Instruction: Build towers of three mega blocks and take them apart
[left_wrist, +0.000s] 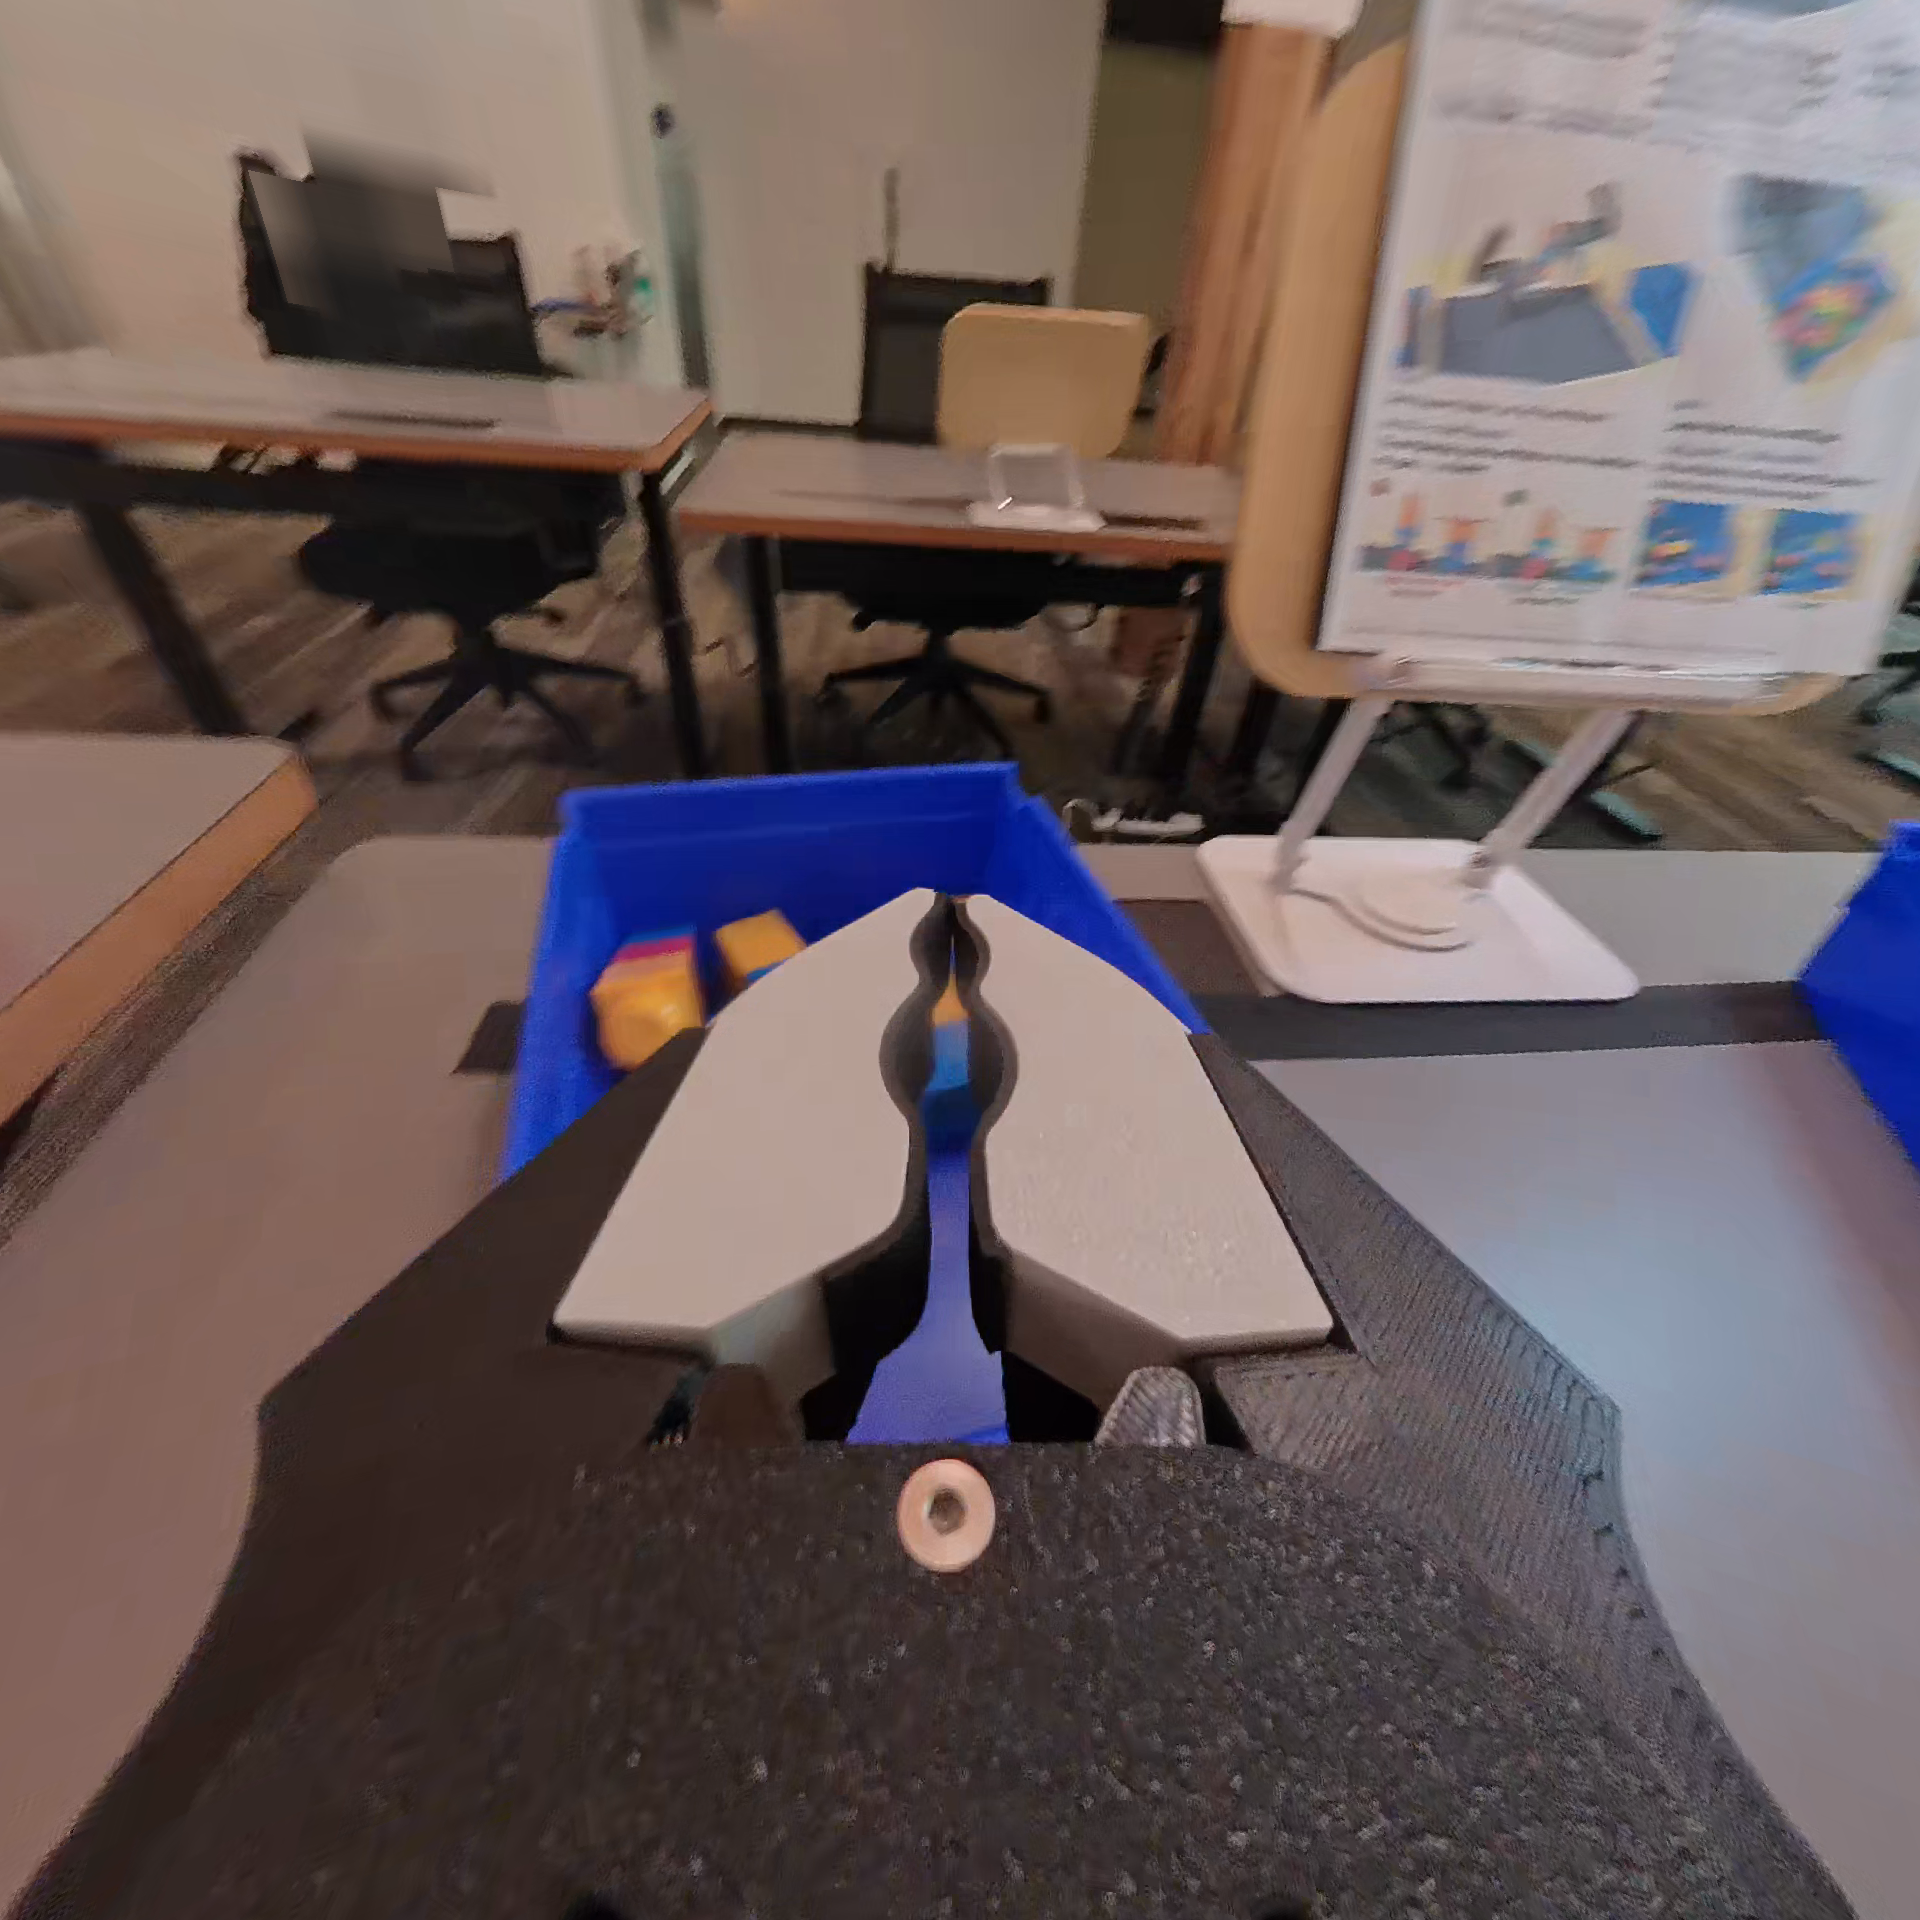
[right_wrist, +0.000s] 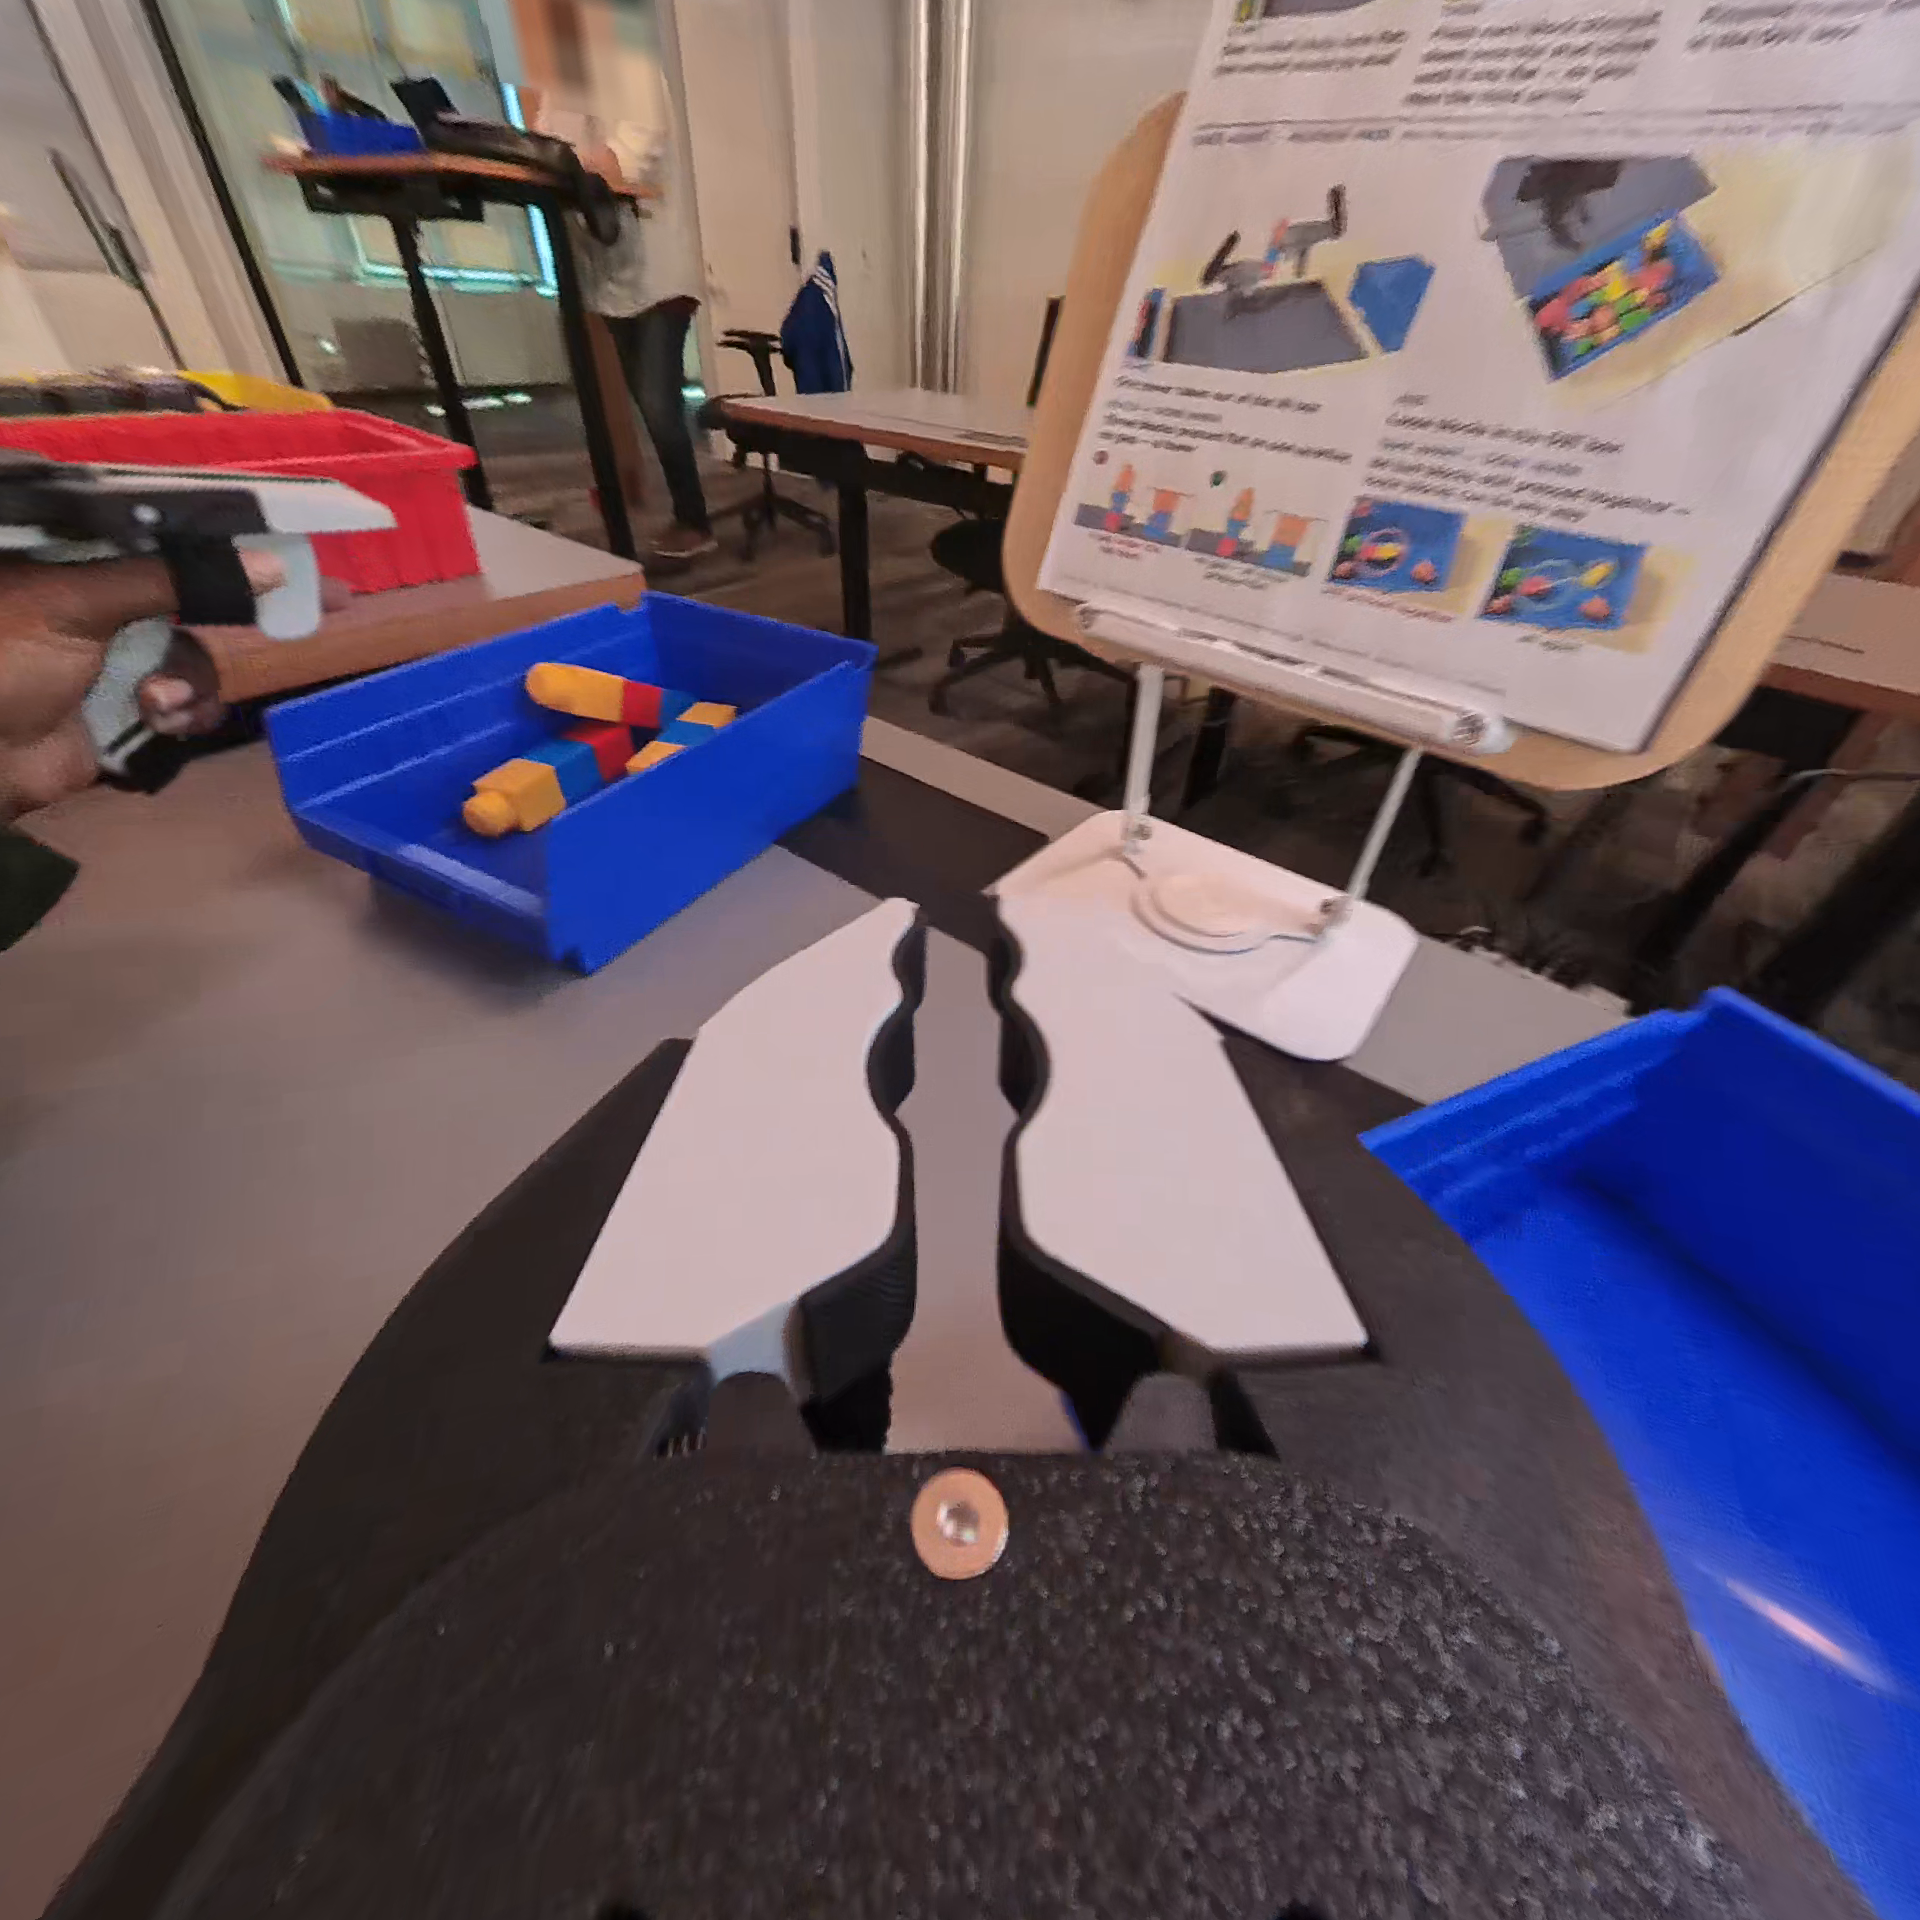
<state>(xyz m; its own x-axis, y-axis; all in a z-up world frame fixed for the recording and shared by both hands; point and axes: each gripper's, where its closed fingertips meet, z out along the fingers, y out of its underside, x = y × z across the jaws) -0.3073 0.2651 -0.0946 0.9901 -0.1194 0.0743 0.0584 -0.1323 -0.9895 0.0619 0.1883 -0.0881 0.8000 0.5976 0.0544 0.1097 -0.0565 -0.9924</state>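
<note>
A: Where are the blocks sitting right now?

B: The chunky plastic mega blocks (right_wrist: 597, 743), yellow, red and blue, are lying on their sides as joined towers in the open-fronted blue plastic bin (right_wrist: 686, 847) on the left of the grey table (right_wrist: 208, 1091). In the left wrist view the same bin is filling the space just beyond the fingertips, with a yellow block (left_wrist: 758, 943) and a yellow-and-pink one (left_wrist: 646, 995) peeking out beside the left finger.

A: What are you worrying about from here?

B: The towers are crossing each other in a heap, so I'm judging that closing on one could drag or tip its neighbour. The bin's far wall is also standing close behind the tips, and a reach that is too deep could shove the bin along the table. Both views are smearing, which suggests motion, so aim may be poor.

A: And the grippers?

B: The left gripper (left_wrist: 951, 914) is hovering above the bin with its grey fingers pinched together at the tips, gripping nothing; only the wavy gaps lower down are showing blue and yellow through them. It would need to spread before taking a tower. The right gripper (right_wrist: 958, 920) is hanging over bare table, fingers parted by a narrow slit, empty and touching nothing, with a second blue plastic bin (right_wrist: 1662, 1299) at its right and the white-footed stand holding a printed sheet (right_wrist: 1455, 343) ahead.
</note>
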